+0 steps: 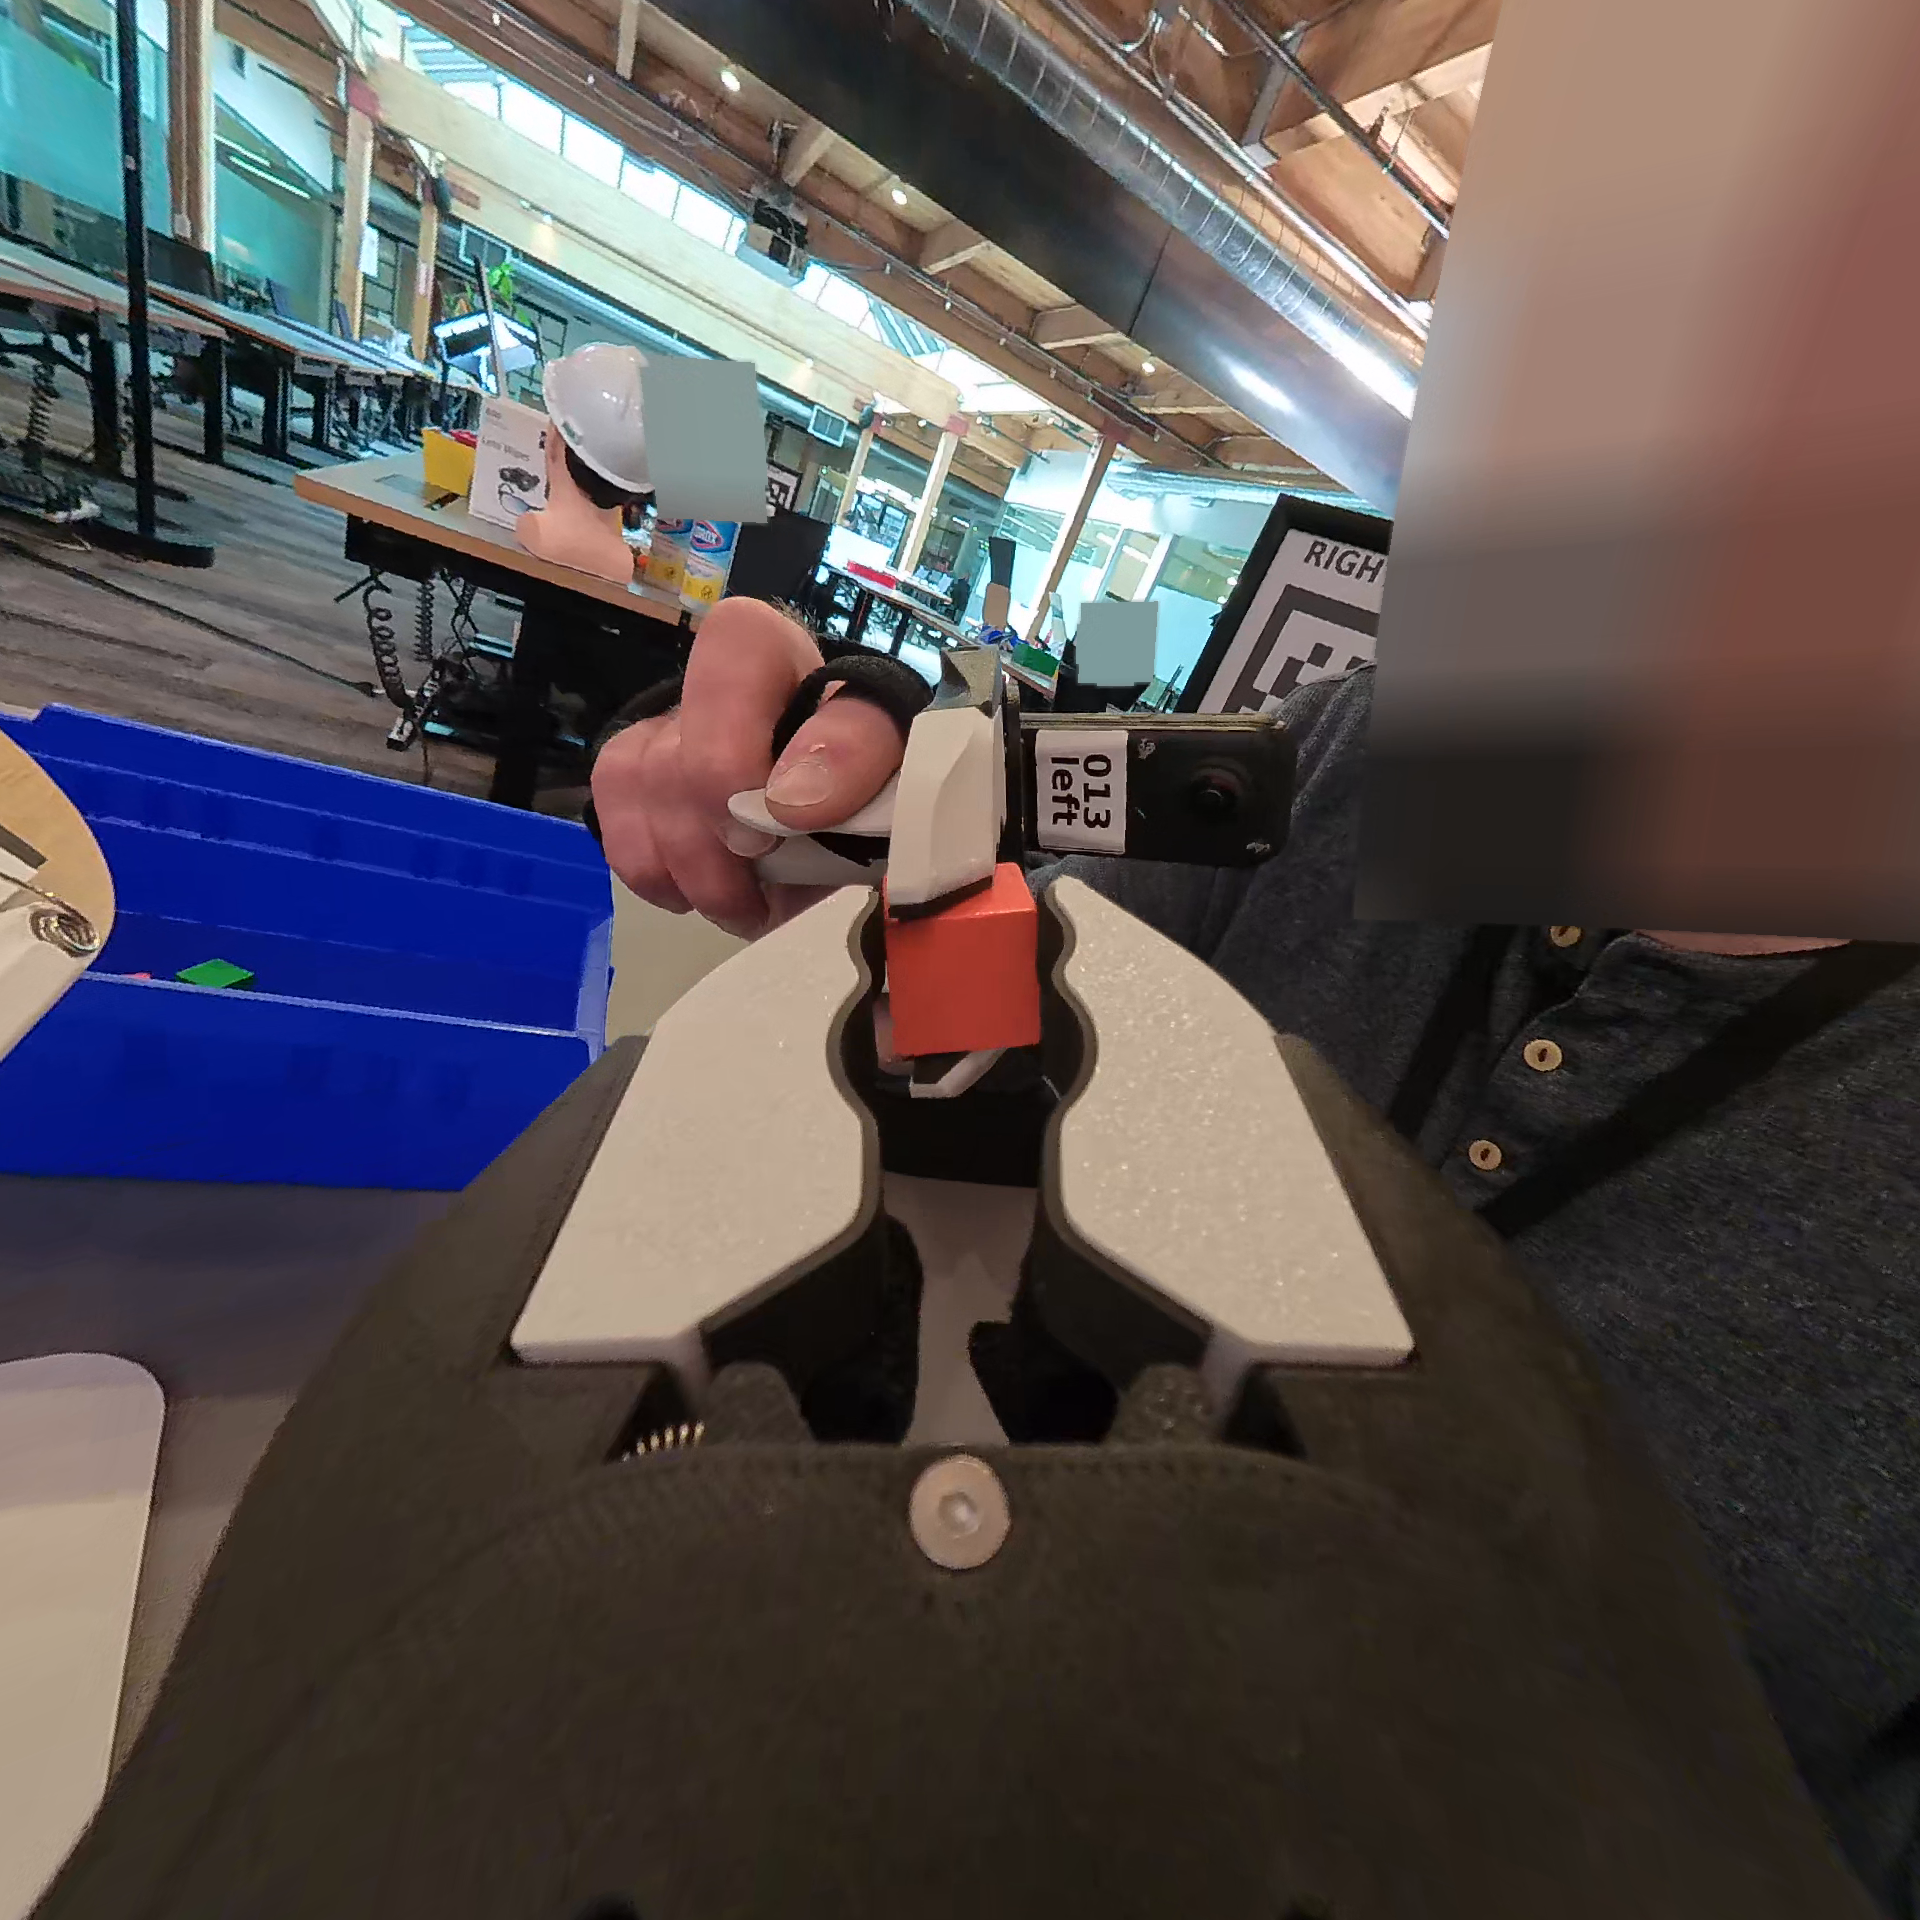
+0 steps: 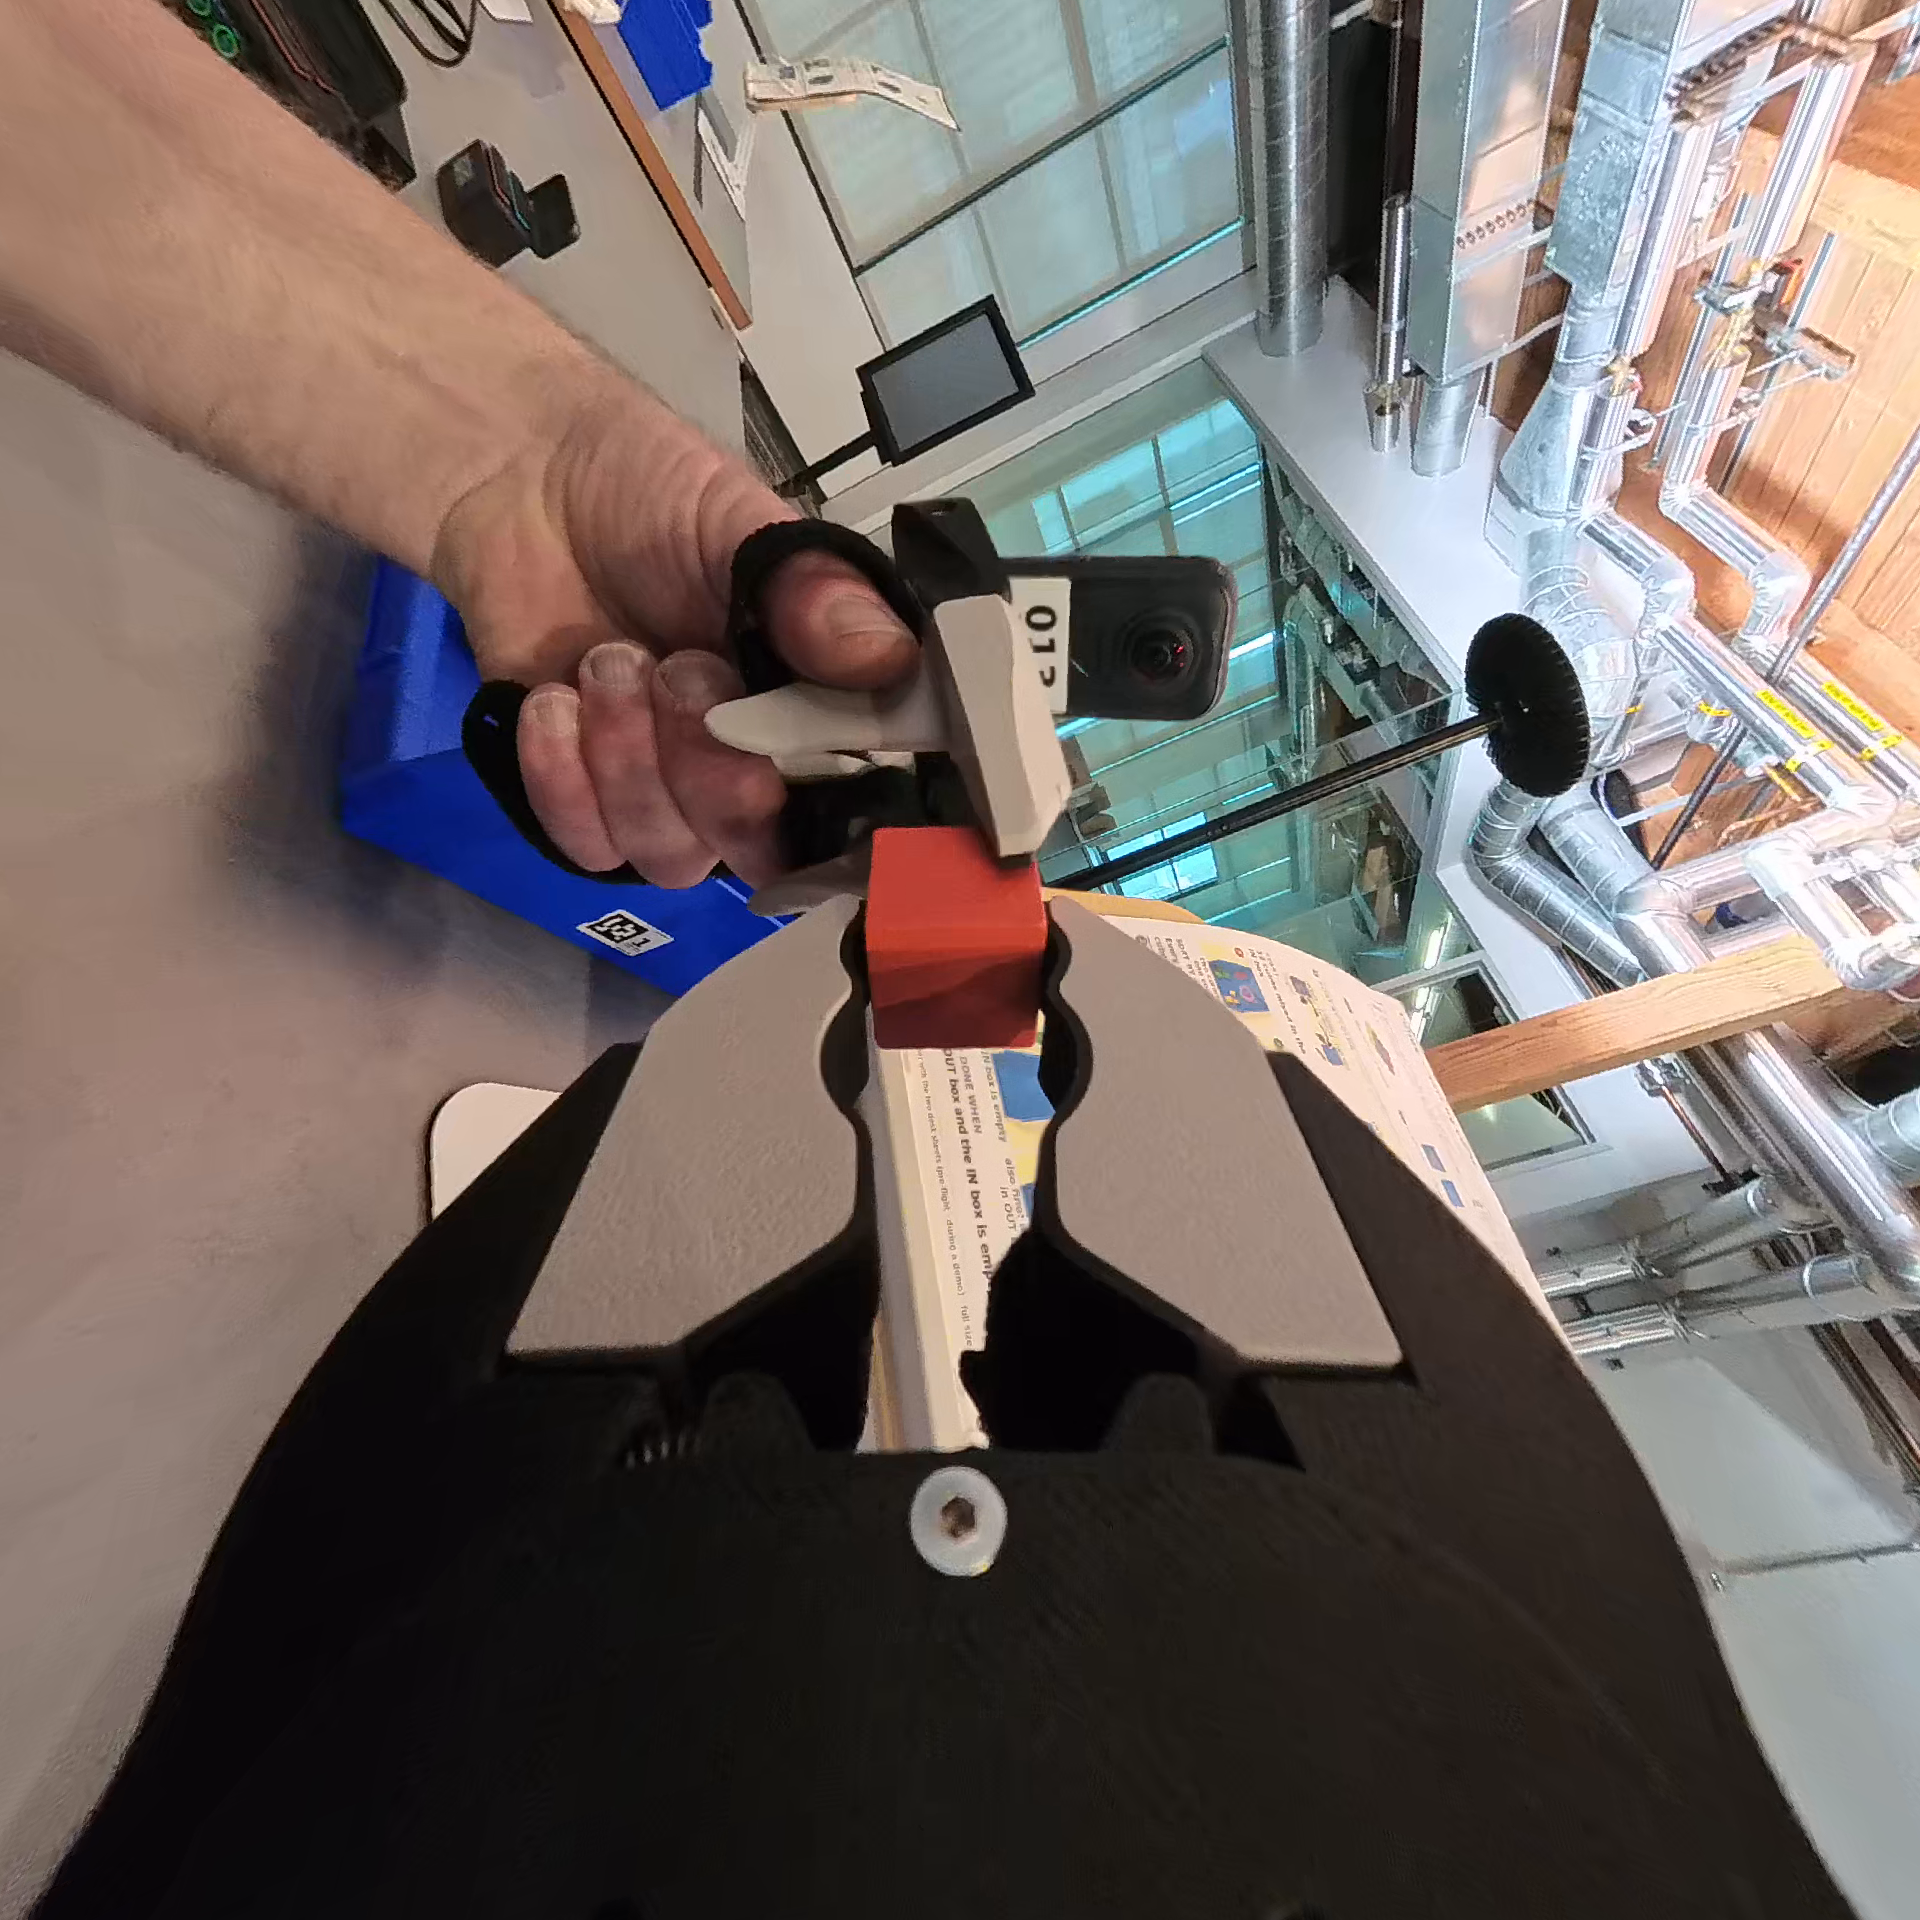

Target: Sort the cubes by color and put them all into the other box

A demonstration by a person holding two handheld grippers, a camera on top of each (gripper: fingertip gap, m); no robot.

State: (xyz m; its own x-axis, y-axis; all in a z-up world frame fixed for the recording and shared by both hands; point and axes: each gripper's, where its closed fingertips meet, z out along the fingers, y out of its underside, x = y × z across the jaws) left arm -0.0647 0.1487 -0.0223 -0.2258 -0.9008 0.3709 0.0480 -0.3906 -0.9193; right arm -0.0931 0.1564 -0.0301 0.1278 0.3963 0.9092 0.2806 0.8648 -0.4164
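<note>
A red cube (image 1: pixel 961 971) is held up in the air between both grippers. My left gripper (image 1: pixel 961 966) is shut on its two sides. The right gripper's white fingers (image 1: pixel 940 821) clamp the cube from above and below in this view. In the right wrist view the same red cube (image 2: pixel 951 951) sits tight between the pads of my right gripper (image 2: pixel 951 956), and the left gripper's fingers (image 2: pixel 1003 769) press on it crosswise. A blue box (image 1: pixel 312 1039) stands at the left with a green cube (image 1: pixel 215 974) in it; the box also shows in the right wrist view (image 2: pixel 436 769).
A person's hand (image 1: pixel 686 790) holds the right gripper, and the person's dark shirt (image 1: pixel 1662 1247) is close behind. A printed instruction sheet (image 2: pixel 1299 1039) lies beyond the cube. A white pad (image 1: pixel 62 1558) lies on the grey table at the lower left.
</note>
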